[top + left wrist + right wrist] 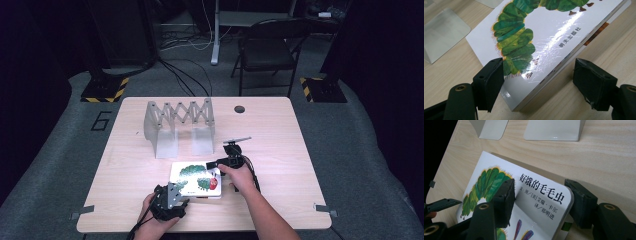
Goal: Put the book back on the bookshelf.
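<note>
Left gripper view showed the left gripper [537,80] with its black jaws parted around the near corner of the glossy white board book with a green caterpillar on its cover [544,37], one pad overlapping the cover, the other apart from the edge. The right gripper [541,200] likewise straddled another corner unclenched, beside bold Chinese title characters. The book lay flat on the pale wooden table [280,130], near the grey metal accordion bookend rack [180,125].
</note>
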